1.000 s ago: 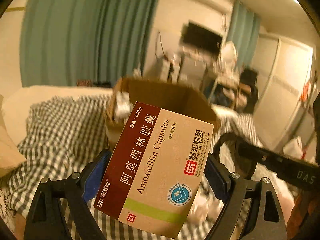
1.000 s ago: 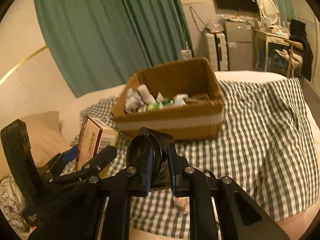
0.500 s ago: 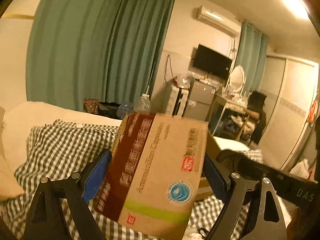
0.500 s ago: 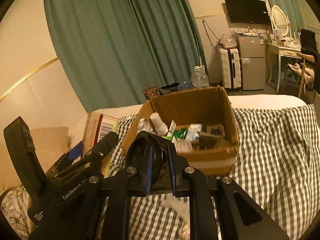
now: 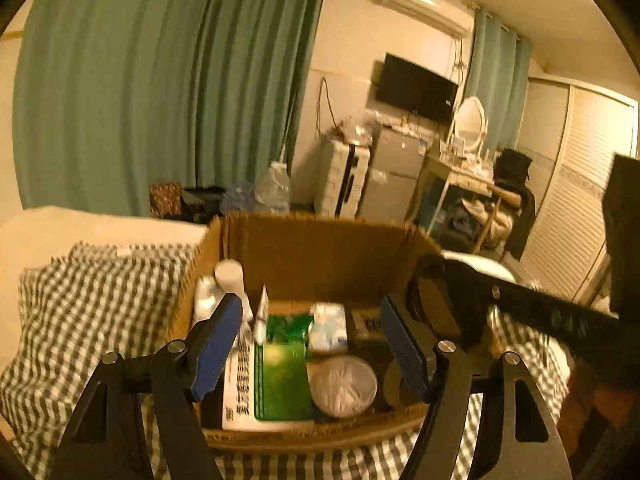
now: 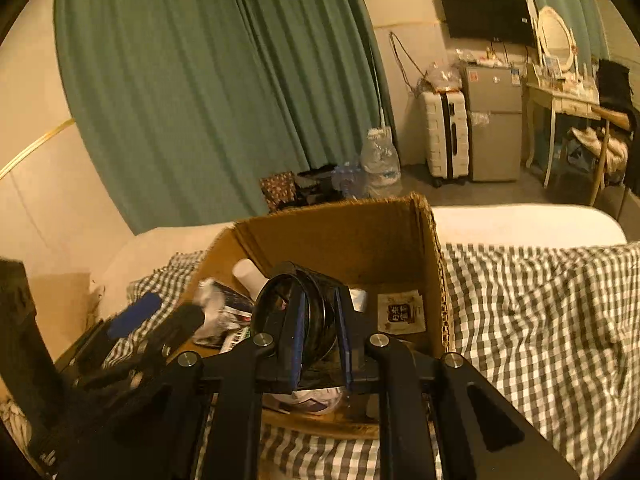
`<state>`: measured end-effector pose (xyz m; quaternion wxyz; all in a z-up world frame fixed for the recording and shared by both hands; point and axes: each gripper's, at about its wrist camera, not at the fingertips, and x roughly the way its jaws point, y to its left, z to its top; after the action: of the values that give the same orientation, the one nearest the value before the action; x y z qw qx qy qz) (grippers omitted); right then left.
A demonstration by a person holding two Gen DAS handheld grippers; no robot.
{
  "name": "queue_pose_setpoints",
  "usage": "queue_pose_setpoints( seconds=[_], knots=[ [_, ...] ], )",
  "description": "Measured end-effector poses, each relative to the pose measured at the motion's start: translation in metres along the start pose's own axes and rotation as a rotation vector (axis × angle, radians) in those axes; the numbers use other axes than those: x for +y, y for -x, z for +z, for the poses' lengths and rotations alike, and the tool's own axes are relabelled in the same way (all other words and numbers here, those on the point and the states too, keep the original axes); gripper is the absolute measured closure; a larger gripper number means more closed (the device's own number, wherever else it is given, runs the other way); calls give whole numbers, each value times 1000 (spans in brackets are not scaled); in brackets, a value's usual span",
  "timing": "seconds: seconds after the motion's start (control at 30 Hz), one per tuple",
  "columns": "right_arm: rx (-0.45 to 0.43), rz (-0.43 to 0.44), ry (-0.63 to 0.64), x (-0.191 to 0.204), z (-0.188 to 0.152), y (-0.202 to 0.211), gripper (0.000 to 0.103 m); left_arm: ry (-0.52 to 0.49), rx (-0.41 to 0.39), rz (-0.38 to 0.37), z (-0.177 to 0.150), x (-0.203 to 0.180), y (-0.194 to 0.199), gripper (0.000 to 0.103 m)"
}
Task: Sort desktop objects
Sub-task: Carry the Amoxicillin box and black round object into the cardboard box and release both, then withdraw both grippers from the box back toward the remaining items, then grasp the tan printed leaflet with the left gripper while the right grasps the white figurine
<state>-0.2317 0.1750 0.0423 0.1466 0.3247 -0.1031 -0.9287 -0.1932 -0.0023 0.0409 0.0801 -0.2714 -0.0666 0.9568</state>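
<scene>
a checked cloth (image 6: pixel 540 320) is spread across the lower part of both views, and a cardboard box (image 5: pixel 320 248) is seen on it at centre frame. inside the box, at lower centre of the left view, a white-and-green carton (image 5: pixel 272 384) is laid flat, with a round foil-topped tub (image 5: pixel 343 386) just to its right and a white bottle (image 5: pixel 229 276) at upper left of the box. the left gripper (image 5: pixel 312 352) is held over the box with its jaws spread wide and nothing between them. in the right view, the right gripper (image 6: pixel 320 344) is seen at lower centre with its jaws closed on a round black lens-like disc (image 6: pixel 296 316), held edge-on over the near part of the box. the disc is judged light, rigid and probably glass-faced, so smooth and easily scratched or cracked; hold is best taken across its rim, not its faces, and it should be set down gently.
</scene>
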Motion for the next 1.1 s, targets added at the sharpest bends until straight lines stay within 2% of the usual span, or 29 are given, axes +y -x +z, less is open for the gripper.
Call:
queue_pose_setpoints(
  seconds=[0.03,0.07,0.1,0.13,0.17,0.3,0.47,0.53,0.63,0.83,0.9,1.0,1.1],
  knots=[
    [2,-4,-2,-3,-2,-3,86,-9,16,4,-5,-1,-1,23],
    [-1,-13,-5,-4,-3,-2,69,-17,30,15,-10,-1,-1,17],
    [-20,-16,-12,-6,-6,3,56,-18,32,25,-14,-1,1,14],
    [-41,-4,-16,-7,-9,8,37,-15,35,33,-19,-1,6,7],
    [-59,1,-13,-7,-10,14,35,-9,40,39,-23,-2,12,3],
    [-90,-64,20,-3,-25,49,35,10,48,76,-35,-4,39,1],
    [-52,-68,-45,-5,-61,88,33,14,119,178,-58,-17,70,0],
    [-17,-73,-72,-5,-83,102,33,31,149,164,-71,-18,78,0],
    [58,-94,-109,-9,-119,111,33,51,243,143,-102,-23,84,0],
    [247,-211,-72,-23,-189,109,33,148,337,118,-164,-20,80,0],
    [293,-232,-58,-28,-205,104,33,185,376,130,-175,-17,73,0],
    [356,-268,-43,-37,-226,94,33,221,385,132,-182,-17,65,0],
    [372,-280,-30,-38,-231,88,33,234,403,138,-185,-18,54,0]
  ],
)
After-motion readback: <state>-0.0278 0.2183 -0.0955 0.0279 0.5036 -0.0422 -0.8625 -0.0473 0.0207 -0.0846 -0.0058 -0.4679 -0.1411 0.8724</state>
